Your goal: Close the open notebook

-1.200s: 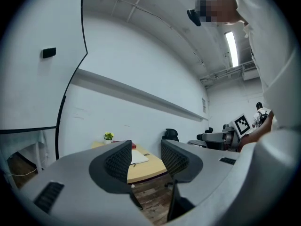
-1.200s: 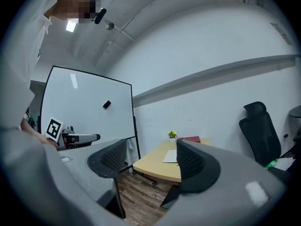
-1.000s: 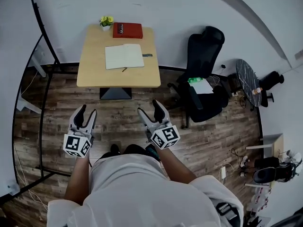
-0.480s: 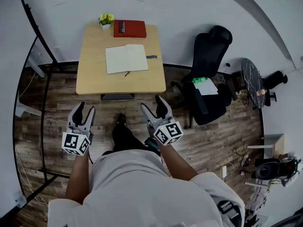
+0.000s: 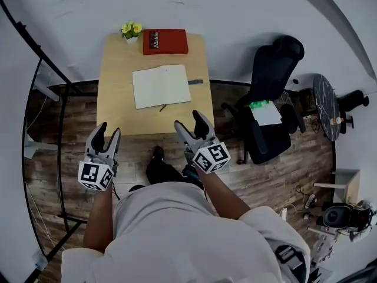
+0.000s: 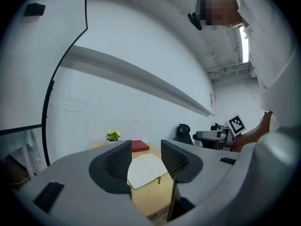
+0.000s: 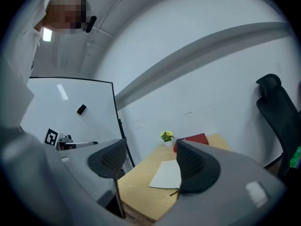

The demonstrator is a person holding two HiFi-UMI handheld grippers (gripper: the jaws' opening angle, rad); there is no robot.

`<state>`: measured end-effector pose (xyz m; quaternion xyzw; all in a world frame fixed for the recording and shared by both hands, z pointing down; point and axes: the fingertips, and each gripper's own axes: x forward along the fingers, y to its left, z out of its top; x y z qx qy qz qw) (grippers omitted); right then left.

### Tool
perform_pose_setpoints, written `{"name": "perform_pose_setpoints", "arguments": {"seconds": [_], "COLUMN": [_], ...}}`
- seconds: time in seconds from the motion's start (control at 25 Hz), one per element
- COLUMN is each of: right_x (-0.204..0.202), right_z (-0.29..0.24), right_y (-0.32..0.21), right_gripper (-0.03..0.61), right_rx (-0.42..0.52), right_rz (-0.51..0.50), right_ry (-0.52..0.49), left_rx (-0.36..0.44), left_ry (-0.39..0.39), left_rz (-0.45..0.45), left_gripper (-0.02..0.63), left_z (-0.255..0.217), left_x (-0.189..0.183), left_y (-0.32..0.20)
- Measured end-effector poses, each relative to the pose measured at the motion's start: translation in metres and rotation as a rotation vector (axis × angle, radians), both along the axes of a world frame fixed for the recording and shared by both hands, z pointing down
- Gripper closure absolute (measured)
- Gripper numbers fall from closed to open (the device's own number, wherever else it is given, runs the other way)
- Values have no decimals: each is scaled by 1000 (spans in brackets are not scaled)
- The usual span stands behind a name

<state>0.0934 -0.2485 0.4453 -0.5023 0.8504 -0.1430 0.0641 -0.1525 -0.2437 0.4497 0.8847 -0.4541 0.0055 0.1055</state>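
Observation:
An open white notebook (image 5: 161,85) lies flat on the wooden table (image 5: 115,108), a ribbon marker trailing off its near edge. The left gripper view shows the notebook (image 6: 147,170) between its jaws, far ahead; in the right gripper view the notebook (image 7: 167,174) lies just left of the right-hand finger. My left gripper (image 5: 105,134) is open and empty, held just short of the table's near left corner. My right gripper (image 5: 189,126) is open too, empty, at the table's near right edge. Neither touches the notebook.
A red book (image 5: 165,41) and a small yellow-flowered plant (image 5: 131,29) sit at the table's far end, a dark clip (image 5: 195,82) right of the notebook. A black office chair (image 5: 268,99) stands to the right, a black frame (image 5: 59,128) on the left. Wood floor below.
I have walked closer to the table: it has grown and slid down the head view, and both grippers now reach its near edge. The jaws stay open throughout.

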Motion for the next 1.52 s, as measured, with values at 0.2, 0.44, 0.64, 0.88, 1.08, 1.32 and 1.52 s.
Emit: {"name": "perform_pose_setpoints", "arguments": {"seconds": [0.2, 0.44, 0.64, 0.88, 1.08, 1.32, 1.52], "right_x": [2, 1, 5, 0, -5, -10, -14], "right_z": [11, 23, 38, 64, 81, 105, 139], "right_y": [-46, -86, -102, -120, -121, -125, -113], "right_gripper": [242, 242, 242, 242, 242, 244, 244], "right_rx": [-47, -100, -155, -300, -373, -430, -486], "right_rz": [-16, -36, -10, -3, 82, 240, 376], "right_ry": [-40, -111, -211, -479, -677, -876, -1069], "left_rx": [-5, -24, -40, -71, -88, -104, -136], "left_ry": [-22, -35, -43, -53, -50, -36, -25], "left_rz": [5, 19, 68, 142, 256, 389, 484], "left_gripper": [431, 431, 431, 431, 431, 431, 431], "left_z": [-4, 1, 7, 24, 30, 41, 57], "left_x": [7, 20, 29, 36, 43, 49, 55], "left_y": [-49, -97, -125, -164, -194, -225, -231]}}
